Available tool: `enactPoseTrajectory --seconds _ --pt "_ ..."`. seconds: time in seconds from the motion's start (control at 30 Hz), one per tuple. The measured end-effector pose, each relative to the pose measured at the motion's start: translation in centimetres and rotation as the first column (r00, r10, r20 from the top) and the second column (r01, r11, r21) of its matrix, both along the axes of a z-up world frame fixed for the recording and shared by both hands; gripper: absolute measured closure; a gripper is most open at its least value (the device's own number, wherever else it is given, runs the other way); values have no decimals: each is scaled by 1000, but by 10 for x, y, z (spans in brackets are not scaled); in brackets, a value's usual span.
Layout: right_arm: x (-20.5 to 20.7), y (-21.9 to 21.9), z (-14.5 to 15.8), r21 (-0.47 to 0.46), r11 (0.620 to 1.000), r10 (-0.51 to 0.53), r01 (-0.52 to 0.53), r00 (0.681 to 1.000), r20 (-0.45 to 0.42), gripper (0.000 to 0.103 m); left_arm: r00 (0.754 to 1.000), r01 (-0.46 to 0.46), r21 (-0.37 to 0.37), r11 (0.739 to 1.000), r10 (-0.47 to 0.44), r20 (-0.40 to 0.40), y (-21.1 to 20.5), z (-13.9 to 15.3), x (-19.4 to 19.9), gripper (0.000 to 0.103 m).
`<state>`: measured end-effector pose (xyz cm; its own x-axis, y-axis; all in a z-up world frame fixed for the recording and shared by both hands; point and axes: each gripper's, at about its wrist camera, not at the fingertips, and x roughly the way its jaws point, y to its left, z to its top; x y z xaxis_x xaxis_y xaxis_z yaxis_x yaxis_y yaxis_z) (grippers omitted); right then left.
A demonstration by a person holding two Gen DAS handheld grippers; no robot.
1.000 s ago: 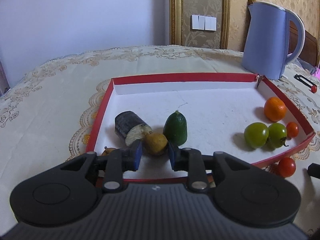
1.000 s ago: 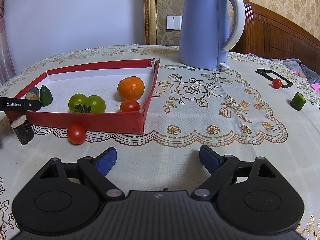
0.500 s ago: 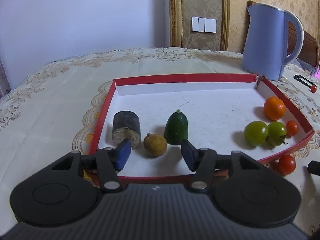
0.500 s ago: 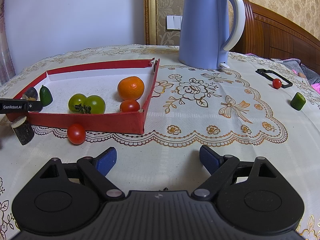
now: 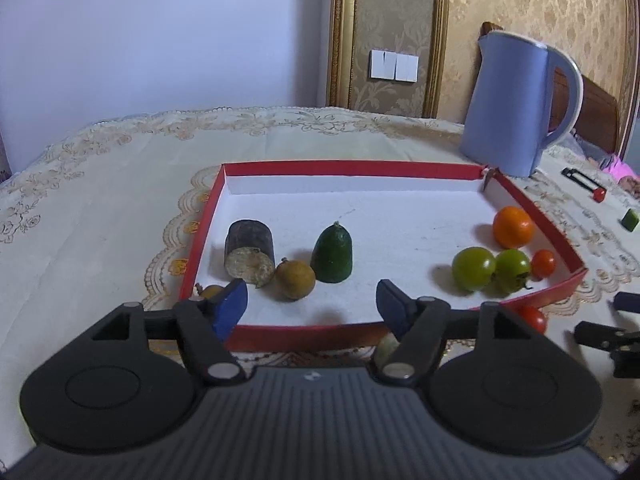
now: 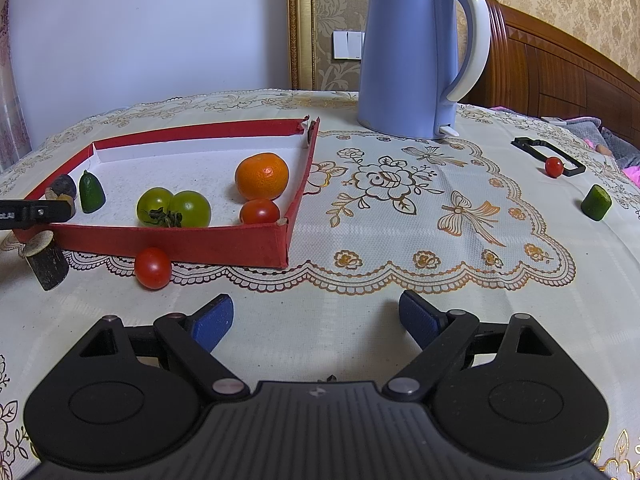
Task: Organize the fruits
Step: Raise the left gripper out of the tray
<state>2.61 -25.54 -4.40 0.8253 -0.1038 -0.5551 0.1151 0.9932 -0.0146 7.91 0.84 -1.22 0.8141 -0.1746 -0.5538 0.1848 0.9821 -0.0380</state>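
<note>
Here, catalogued inside the red tray [image 5: 404, 169]: toward its left side a dark stub with pale cut face [image 5: 250, 250], lying on its side; a small brown round fruit [image 5: 295, 279] touching it; a green cone-shaped piece [image 5: 333, 253] upright just beside that. Grouped at the right side: an orange [image 5: 513, 227], two green tomatoes [image 5: 492, 269] touching each other, one small red tomato [image 5: 543, 263] against the near right wall. Apparently sorted by kind, browns and greens left, tomatoes and citrus right, though only a judgement. Left tool [image 5: 312, 306] wide open and empty, poised over the near tray wall just short of the brown fruit, pads clear of everything. Right tool [image 6: 316, 322] likewise open, holding nothing, low over the tabletop [image 6: 360, 280] outside the tray. Not yet gathered: a red tomato on the cloth [image 6: 153, 267] just outside the near wall, a second dark stub [image 6: 46, 260] standing by the tray's near left corner, a small yellowish fruit [image 5: 210, 292] partly hidden behind the left tool's pad, a green cut piece [image 6: 596, 202] and another red tomato [image 6: 554, 167] well apart to the right, the latter touching a black frame [image 6: 546, 154]. Blue kettle [image 6: 416, 56] beyond the tray, no part of the task. Roughly halfway by this count; nearest loose tomato probably best suited to the right tool.
</note>
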Motion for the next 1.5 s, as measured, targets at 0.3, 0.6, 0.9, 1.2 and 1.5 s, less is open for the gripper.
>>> enactPoseTrajectory --seconds 0.3,0.6,0.9,1.2,1.5 --pt "0 0 0 0 1000 0 0 1000 0 13 999 -39 21 999 39 17 23 0 -33 11" --pt "0 0 0 0 1000 0 0 1000 -1 13 996 -45 61 997 49 -72 33 -20 -27 8" --pt "0 2 0 -1 1000 5 -5 1000 -4 10 995 -57 63 996 62 -80 35 -27 -19 0" --pt "-13 15 4 34 998 52 -54 997 57 10 995 -58 63 996 62 -80 34 -27 -19 0" --pt "1 56 7 20 992 127 -128 990 61 19 995 -57 63 996 62 -80 34 -27 -19 0"
